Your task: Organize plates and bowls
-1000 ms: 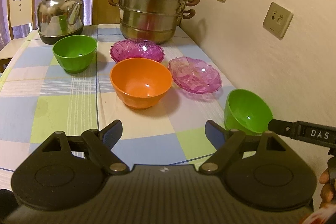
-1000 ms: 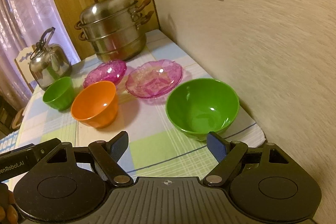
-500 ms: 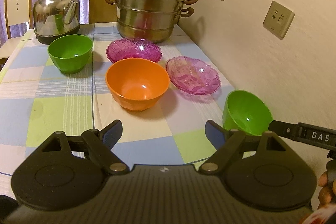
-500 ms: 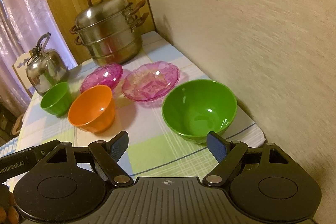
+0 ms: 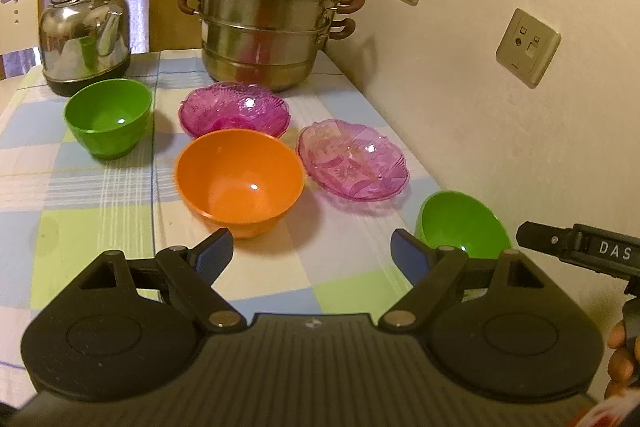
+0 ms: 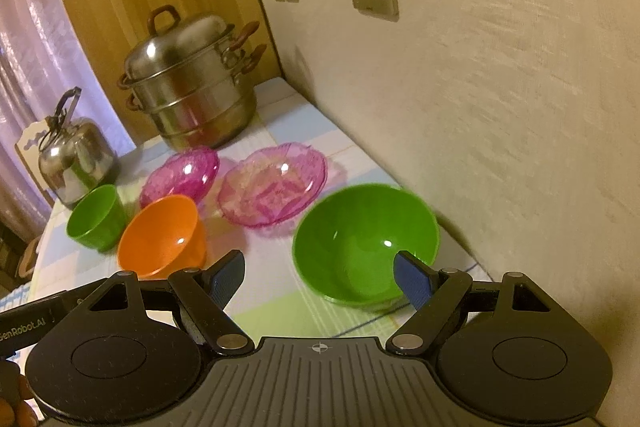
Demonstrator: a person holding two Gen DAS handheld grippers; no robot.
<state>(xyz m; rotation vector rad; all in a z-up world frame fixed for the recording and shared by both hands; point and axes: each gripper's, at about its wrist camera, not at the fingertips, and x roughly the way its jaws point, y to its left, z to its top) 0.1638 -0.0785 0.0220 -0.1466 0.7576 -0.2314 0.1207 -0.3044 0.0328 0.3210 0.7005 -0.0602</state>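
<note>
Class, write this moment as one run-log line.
left tongs: open, empty | right tongs: open, empty, near big green bowl | orange bowl: untouched | nothing stacked

Left gripper (image 5: 312, 253): I'm holding it tilted downward, jaws standing wide apart, nothing between the blue pads (image 5: 212, 255). Right gripper (image 6: 319, 275): I'm angling it down the same way, jaws spread wide too, pads (image 6: 414, 281) gripping nothing. My right hand (image 5: 620, 359) is showing at the far right edge beyond the left gripper's right finger, wrapped round the other handle. My left hand (image 6: 16, 407) is peeking in at the bottom left corner, outside the right gripper's left finger.
</note>
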